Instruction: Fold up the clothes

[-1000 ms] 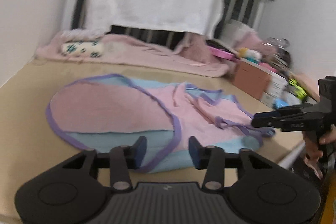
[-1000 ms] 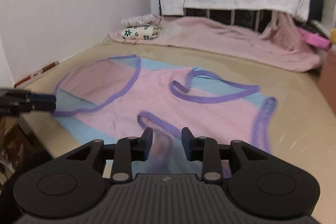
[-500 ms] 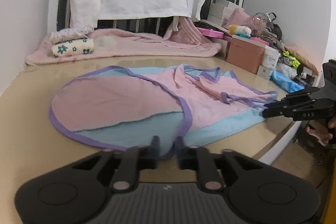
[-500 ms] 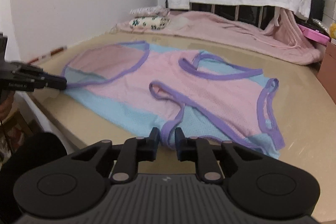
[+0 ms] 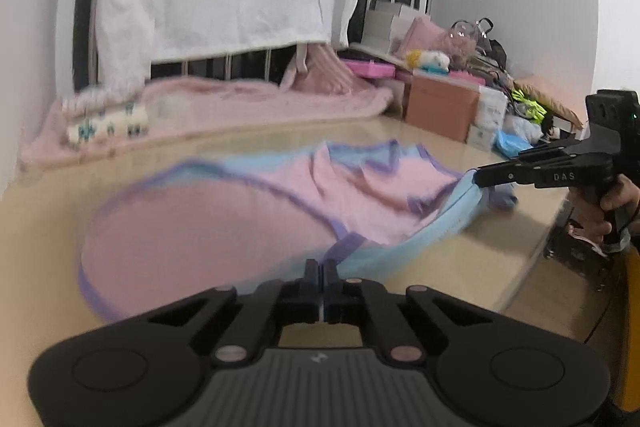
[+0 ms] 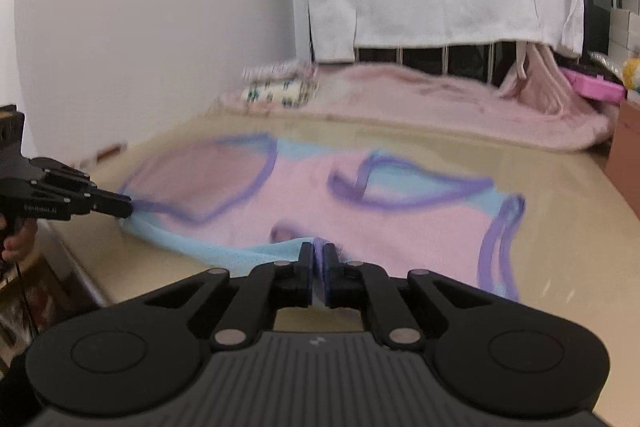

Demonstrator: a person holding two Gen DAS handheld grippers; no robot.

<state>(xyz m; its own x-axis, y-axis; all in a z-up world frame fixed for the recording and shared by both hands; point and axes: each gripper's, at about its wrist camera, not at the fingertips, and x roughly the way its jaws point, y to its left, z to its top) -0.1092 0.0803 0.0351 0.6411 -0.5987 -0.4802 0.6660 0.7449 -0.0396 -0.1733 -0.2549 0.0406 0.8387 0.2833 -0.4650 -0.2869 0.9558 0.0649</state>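
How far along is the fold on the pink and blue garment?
Early. Done: the garment lies spread on the tan table, and both near-edge grips are made. In hand: left gripper and right gripper are each shut on the blue edge, which stretches between them. Left: no fold shows yet; the whole fold remains.

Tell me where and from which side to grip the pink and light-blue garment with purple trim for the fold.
Grip the pink and light-blue garment with purple trim along its near blue hem, coming in low from the beige table's front edge. That hem lies closest and thin enough to pinch. The left gripper and right gripper are already shut on it, spaced apart.
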